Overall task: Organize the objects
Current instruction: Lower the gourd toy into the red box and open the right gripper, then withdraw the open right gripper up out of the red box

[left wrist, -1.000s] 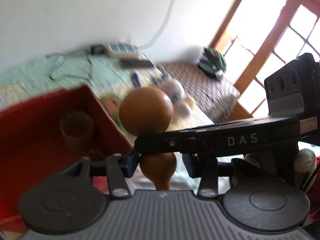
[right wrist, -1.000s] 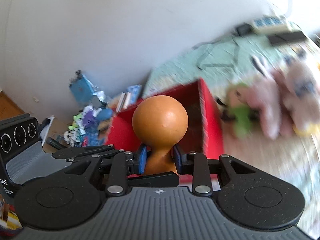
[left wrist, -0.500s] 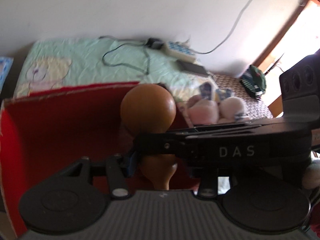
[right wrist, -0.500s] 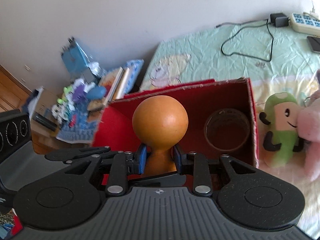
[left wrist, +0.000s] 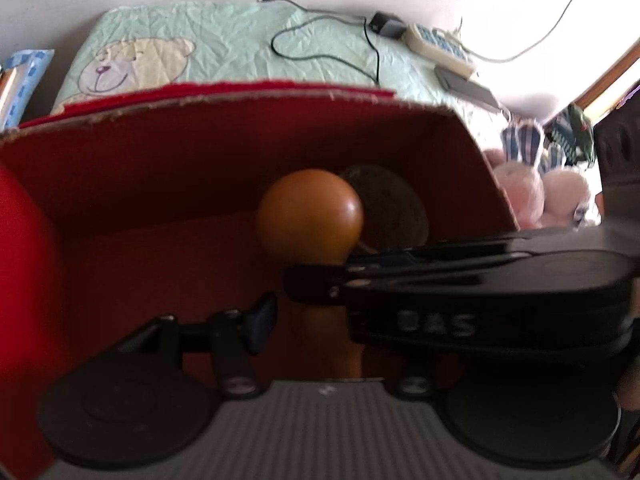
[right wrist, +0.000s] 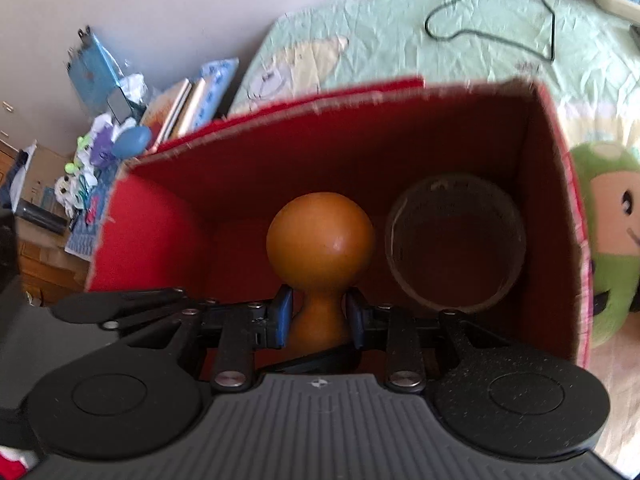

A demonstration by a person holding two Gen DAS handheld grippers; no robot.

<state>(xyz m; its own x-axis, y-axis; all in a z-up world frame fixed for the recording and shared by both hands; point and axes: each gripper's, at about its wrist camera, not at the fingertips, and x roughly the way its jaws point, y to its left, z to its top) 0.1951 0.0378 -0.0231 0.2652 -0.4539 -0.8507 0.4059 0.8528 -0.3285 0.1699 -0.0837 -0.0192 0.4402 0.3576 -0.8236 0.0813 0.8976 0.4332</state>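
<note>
An orange-brown wooden gourd (right wrist: pixel 320 236) hangs inside the open red box (right wrist: pixel 320 98), beside a clear round container (right wrist: pixel 454 244) standing on the box floor. My right gripper (right wrist: pixel 320 316) is shut on the gourd's narrow neck, a blue pad on each side. In the left wrist view the gourd (left wrist: pixel 310 216) shows above the right gripper's black housing (left wrist: pixel 480 300), which crosses the picture and hides my left gripper's right finger. My left gripper (left wrist: pixel 324 328) has its jaws opening around the gourd's lower bulb. Its left pad (left wrist: pixel 260 320) stands clear of the wood.
The box (left wrist: pixel 240 100) sits on a mint bedsheet with a bear print (left wrist: pixel 136 64). A green plush (right wrist: pixel 608 240) lies right of the box, with pink plush toys (left wrist: pixel 524 196) beyond. A power strip (left wrist: pixel 436 46), a cable and a phone (left wrist: pixel 468 88) lie by the wall. Books and clutter (right wrist: pixel 180 108) are left of the bed.
Both grippers have come down with the gourd from above the box's rim into the box. The left gripper's left pad has drawn away from the gourd. The right grip is unchanged.
</note>
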